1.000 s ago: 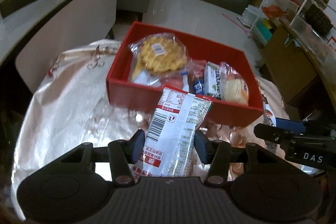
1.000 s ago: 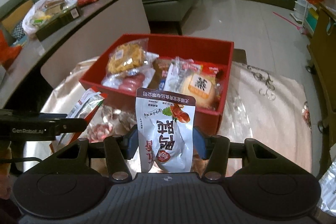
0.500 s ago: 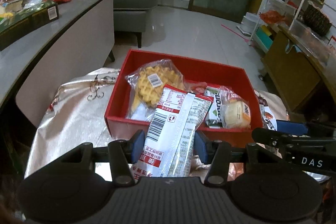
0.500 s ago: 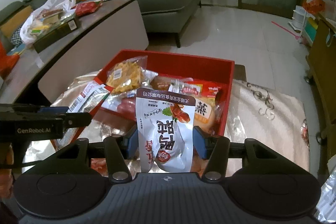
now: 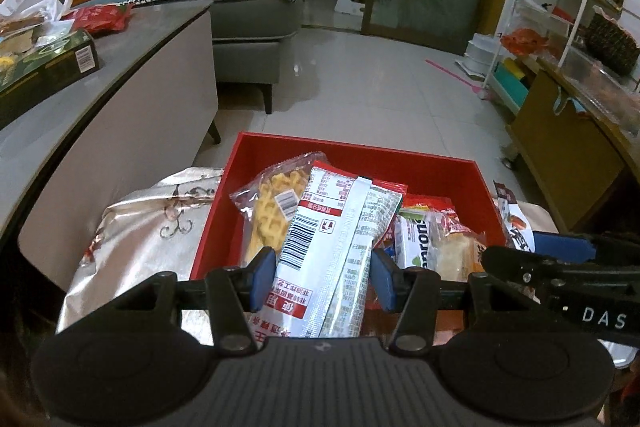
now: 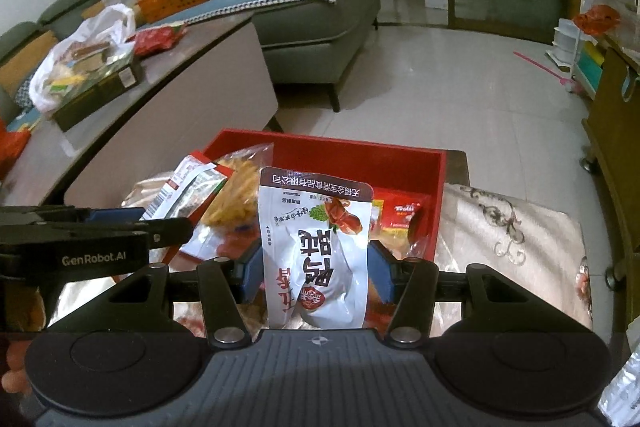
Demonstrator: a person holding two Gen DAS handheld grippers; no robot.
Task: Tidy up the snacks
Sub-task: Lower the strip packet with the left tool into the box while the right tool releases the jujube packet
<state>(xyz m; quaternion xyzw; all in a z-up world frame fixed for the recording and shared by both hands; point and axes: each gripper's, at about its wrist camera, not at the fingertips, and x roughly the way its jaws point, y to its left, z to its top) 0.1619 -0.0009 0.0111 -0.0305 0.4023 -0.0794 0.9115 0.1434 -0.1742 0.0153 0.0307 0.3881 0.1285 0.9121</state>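
Over the near edge of the red box, the left hand-held gripper is clamped on a silver-and-red barcode packet. Just to its right, the right hand-held gripper is clamped on a white pouch with red characters. Inside the box lie a waffle bag and other wrapped snacks. A silvery cloth covers the tabletop.

Box was bright red, tablecloth shiny silver with dark swirls, and the pouch white with red lettering.
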